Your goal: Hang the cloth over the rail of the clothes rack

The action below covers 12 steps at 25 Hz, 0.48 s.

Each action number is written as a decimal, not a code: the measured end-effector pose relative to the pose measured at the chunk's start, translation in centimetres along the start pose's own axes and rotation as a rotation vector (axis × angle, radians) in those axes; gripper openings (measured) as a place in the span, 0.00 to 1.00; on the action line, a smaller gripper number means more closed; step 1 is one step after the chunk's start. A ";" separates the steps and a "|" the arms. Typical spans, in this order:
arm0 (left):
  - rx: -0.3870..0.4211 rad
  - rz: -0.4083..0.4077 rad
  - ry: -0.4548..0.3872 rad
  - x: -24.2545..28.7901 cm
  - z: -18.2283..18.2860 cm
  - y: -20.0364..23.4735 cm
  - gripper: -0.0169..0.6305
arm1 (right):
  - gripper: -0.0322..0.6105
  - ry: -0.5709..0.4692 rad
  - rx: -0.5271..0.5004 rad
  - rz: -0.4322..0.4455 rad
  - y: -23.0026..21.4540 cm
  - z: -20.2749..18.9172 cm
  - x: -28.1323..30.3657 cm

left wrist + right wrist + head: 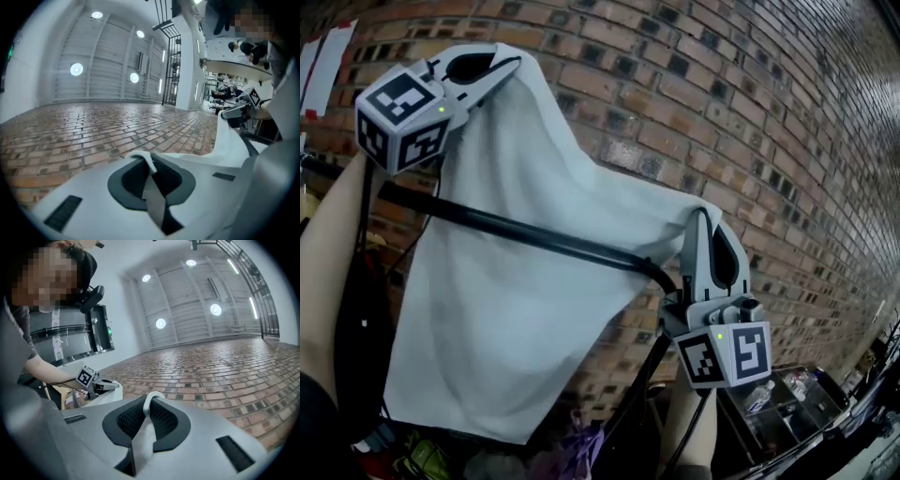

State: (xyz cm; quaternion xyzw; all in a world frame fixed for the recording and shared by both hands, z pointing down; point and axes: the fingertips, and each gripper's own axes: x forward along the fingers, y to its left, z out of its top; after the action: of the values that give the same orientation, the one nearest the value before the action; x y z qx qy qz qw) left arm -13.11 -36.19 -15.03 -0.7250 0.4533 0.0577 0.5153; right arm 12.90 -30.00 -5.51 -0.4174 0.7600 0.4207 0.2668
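Cloth [506, 309] hangs in the head view as a wide white sheet, stretched by its two upper corners. The black rail [516, 230] crosses in front of it, so most of the sheet falls on the rail's far side. The top edge runs roughly along the rail. The left gripper [508, 66] holds one corner well above the rail, and the right gripper [703, 217] holds the other just above the rail's bent end. The right gripper is the nearer of the two. The coming move likely turns on bringing that top edge over the rail to its near side.

Seen from the left gripper view, the jaws are pressed together on a thin fold of cloth, which stretches off towards the right gripper [239, 112].

Seen from the right gripper view, the jaws likewise pinch a fold of cloth [143, 439] between the dark pads [164, 420].
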 end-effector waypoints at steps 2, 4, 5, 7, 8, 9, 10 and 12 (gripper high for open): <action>-0.038 -0.045 0.024 -0.6 -1.1 0.4 0.07 | 0.12 0.023 0.015 0.027 0.3 0.0 -0.1; -0.029 -0.089 0.058 -1.5 -1.7 0.1 0.07 | 0.12 0.035 0.014 0.022 0.1 0.4 -0.5; -0.017 -0.097 0.076 -2.1 -1.7 0.1 0.07 | 0.12 0.034 0.009 0.012 -0.1 0.5 -0.7; -0.020 -0.080 0.094 -3.5 -1.5 0.7 0.07 | 0.12 0.013 -0.002 0.005 -0.2 0.8 -0.7; -0.030 -0.063 0.096 -4.2 -1.2 1.1 0.07 | 0.12 -0.008 -0.003 0.019 0.3 1.0 -0.6; -0.039 -0.048 0.097 -4.9 -0.8 1.5 0.07 | 0.12 -0.037 -0.002 0.046 0.9 1.3 -0.5; -0.047 -0.037 0.097 -5.5 -0.4 1.8 0.07 | 0.12 -0.065 -0.001 0.078 1.8 1.8 -0.5; -0.061 -0.016 0.096 -7.0 0.3 2.4 0.07 | 0.12 -0.093 -0.006 0.117 3.5 2.5 -0.2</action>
State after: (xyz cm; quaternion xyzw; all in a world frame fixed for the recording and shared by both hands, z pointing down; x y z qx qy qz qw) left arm -18.81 -31.86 -12.98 -0.7457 0.4699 0.0322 0.4712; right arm 10.17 -26.70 -5.13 -0.3530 0.7686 0.4570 0.2753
